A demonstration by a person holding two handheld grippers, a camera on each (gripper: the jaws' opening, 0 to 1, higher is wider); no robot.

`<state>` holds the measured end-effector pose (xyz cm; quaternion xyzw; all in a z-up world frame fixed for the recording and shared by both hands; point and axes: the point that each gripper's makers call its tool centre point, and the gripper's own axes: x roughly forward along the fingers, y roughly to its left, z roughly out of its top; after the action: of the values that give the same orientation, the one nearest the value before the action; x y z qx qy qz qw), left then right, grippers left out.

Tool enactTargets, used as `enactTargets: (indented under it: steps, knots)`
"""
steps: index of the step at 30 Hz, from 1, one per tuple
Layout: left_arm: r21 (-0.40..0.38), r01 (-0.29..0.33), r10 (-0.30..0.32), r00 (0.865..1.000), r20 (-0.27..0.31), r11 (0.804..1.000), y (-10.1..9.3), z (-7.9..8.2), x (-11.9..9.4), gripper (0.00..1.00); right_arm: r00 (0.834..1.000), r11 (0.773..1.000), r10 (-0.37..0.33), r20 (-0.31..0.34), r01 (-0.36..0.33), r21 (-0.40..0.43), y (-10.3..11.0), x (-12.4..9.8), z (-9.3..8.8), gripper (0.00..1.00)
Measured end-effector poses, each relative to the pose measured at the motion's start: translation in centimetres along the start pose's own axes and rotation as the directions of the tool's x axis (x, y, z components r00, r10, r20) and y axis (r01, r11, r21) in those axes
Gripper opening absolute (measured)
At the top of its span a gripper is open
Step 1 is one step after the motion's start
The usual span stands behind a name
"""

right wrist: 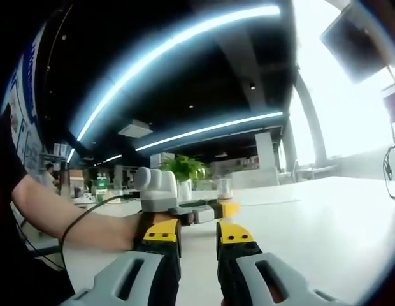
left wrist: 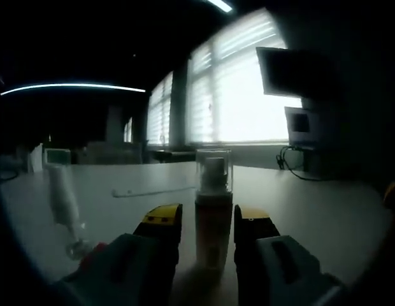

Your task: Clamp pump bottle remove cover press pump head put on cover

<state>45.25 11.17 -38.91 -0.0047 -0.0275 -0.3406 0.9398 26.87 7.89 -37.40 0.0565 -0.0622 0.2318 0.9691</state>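
Observation:
The pump bottle (left wrist: 213, 220) stands upright on the white table (left wrist: 325, 210), its clear cover (left wrist: 214, 171) on top. My left gripper (left wrist: 208, 223) is open, with a yellow-tipped jaw on each side of the bottle's body; a small gap shows on the left side. In the right gripper view that left gripper (right wrist: 218, 209) appears at mid-left, held by a person's hand, with the covered bottle (right wrist: 224, 189) at its tips. My right gripper (right wrist: 199, 237) hovers above the table (right wrist: 325, 217), open with nothing between its jaws, some way short of the bottle.
A white tube (left wrist: 64, 197) stands on its cap to the left of the bottle. A thin strip (left wrist: 153, 190) lies on the table behind. A monitor (left wrist: 293, 70) and cables (left wrist: 293, 167) sit at the far right. A potted plant (right wrist: 185, 168) stands beyond the left gripper.

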Motion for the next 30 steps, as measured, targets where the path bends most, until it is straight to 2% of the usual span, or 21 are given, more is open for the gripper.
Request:
enactTargets:
  steps: [5, 9, 12, 17, 20, 25, 28, 30]
  knots:
    - [0.006, 0.007, -0.007, 1.0, -0.015, 1.0, -0.2, -0.1, -0.2, 0.27, 1.0, 1.0, -0.001, -0.002, 0.001, -0.007, 0.0, 0.0, 0.0, 0.17]
    - [0.03, 0.018, -0.017, 0.999, -0.051, 0.999, -0.3, -0.6, -0.4, 0.28, 1.0, 1.0, -0.002, 0.0, 0.002, -0.006, -0.1, 0.0, 0.0, 0.17]
    - [0.043, 0.039, -0.036, 0.997, -0.062, 0.998, -0.5, -0.8, -0.8, 0.35, 1.0, 1.0, -0.001, 0.002, 0.001, -0.004, -0.3, 0.0, 0.0, 0.17]
    - [0.034, 0.054, -0.053, 0.998, -0.033, 0.998, -1.0, -0.1, -1.9, 0.35, 1.0, 1.0, 0.0, 0.004, 0.0, -0.004, -0.3, -0.1, 0.1, 0.17]
    - [0.008, 0.052, -0.052, 0.998, -0.024, 0.999, -0.6, 0.2, -2.3, 0.34, 1.0, 1.0, -0.001, 0.003, 0.001, -0.006, -0.3, -0.1, 0.1, 0.18]
    - [0.042, 0.069, -0.068, 0.997, -0.019, 0.997, -1.1, 0.6, -3.8, 0.33, 1.0, 1.0, -0.003, 0.003, 0.003, -0.006, -0.4, -0.1, 0.1, 0.18]
    - [0.014, 0.073, -0.073, 0.997, -0.008, 0.997, -0.6, 1.2, -4.5, 0.33, 1.0, 1.0, -0.004, 0.002, 0.004, -0.007, -0.4, -0.1, 0.0, 0.18]
    - [-0.008, 0.077, -0.077, 0.997, -0.027, 0.997, -0.5, 1.4, -5.0, 0.33, 1.0, 1.0, -0.003, 0.004, 0.003, -0.008, -0.4, -0.1, 0.1, 0.19]
